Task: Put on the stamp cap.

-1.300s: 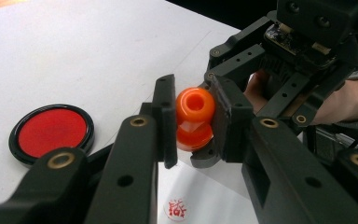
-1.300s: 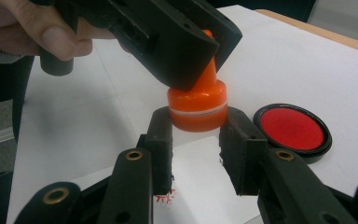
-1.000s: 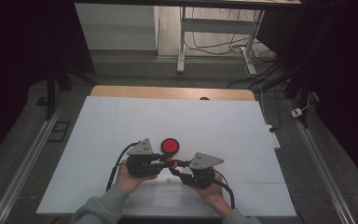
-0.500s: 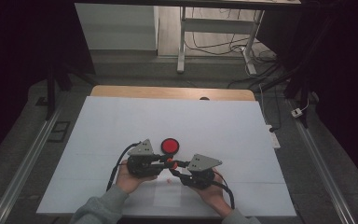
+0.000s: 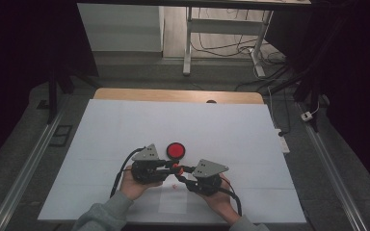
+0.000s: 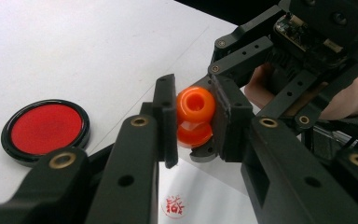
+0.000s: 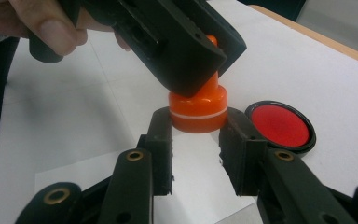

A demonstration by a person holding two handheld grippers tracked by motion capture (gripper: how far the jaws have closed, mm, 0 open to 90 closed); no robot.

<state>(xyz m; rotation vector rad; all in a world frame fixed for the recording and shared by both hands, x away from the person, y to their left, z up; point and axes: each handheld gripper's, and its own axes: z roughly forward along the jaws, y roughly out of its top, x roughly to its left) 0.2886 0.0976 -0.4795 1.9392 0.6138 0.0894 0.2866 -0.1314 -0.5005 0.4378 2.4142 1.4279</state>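
Staying clamped: both grippers on orange stamp (image 6: 195, 116)

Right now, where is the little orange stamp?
The orange stamp is off the table between the left gripper and right gripper, just nearer than the red ink pad.

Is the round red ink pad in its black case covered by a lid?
No: the round red ink pad lies open, its red surface bare inside the black rim.

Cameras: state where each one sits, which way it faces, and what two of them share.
High view: above the person's side, facing forward and down on the table; forearms show.
Left gripper view: on the left gripper, looking along its jaws.
Right gripper view: on the right gripper, likewise.
Shared: orange stamp, red ink pad.
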